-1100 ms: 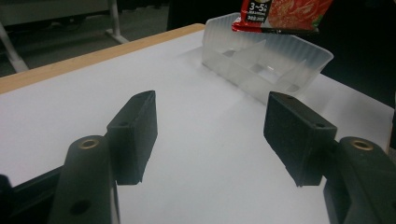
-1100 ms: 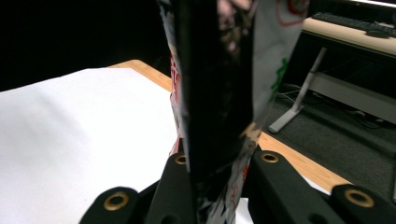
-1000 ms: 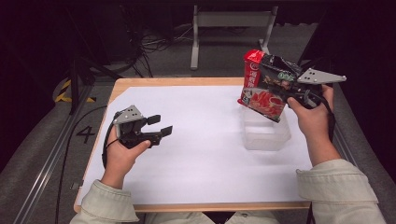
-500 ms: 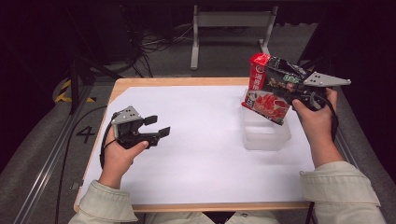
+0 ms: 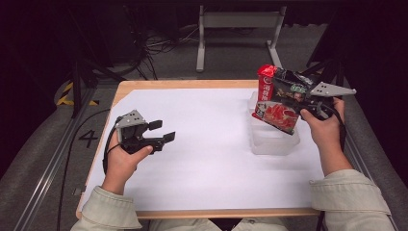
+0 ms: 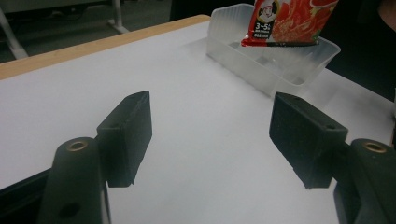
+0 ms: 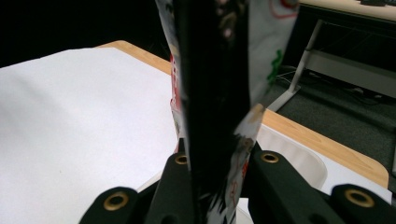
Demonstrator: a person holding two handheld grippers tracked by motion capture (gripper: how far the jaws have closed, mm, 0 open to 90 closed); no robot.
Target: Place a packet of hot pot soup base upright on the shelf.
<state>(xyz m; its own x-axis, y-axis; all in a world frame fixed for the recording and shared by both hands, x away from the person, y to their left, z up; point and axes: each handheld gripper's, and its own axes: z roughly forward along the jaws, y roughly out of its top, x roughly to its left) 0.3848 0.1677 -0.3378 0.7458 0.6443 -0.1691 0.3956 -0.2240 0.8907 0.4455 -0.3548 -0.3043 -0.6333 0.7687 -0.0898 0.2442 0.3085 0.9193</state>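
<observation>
A red and black noodle packet (image 5: 275, 107) hangs tilted over a clear plastic container (image 5: 274, 140) at the right of the table. My right gripper (image 5: 294, 98) is shut on the packet's black upper end; in the right gripper view the packet (image 7: 210, 70) stands pinched between the jaws of the right gripper (image 7: 215, 161). My left gripper (image 5: 163, 131) is held above the white table top at the left, open, with nothing between its pads. In the left gripper view the left gripper (image 6: 210, 135) faces the container (image 6: 280, 70), and the packet's lower edge (image 6: 289, 23) sits just above the rim.
A white sheet (image 5: 211, 154) covers the wooden table (image 5: 192, 83). Behind the table stand a metal frame (image 5: 238, 21) and cables on the dark floor. The person's sleeves come in at the bottom corners.
The right hand has lowered the packet a little toward the container. The left hand has stayed where it was, its jaws open.
</observation>
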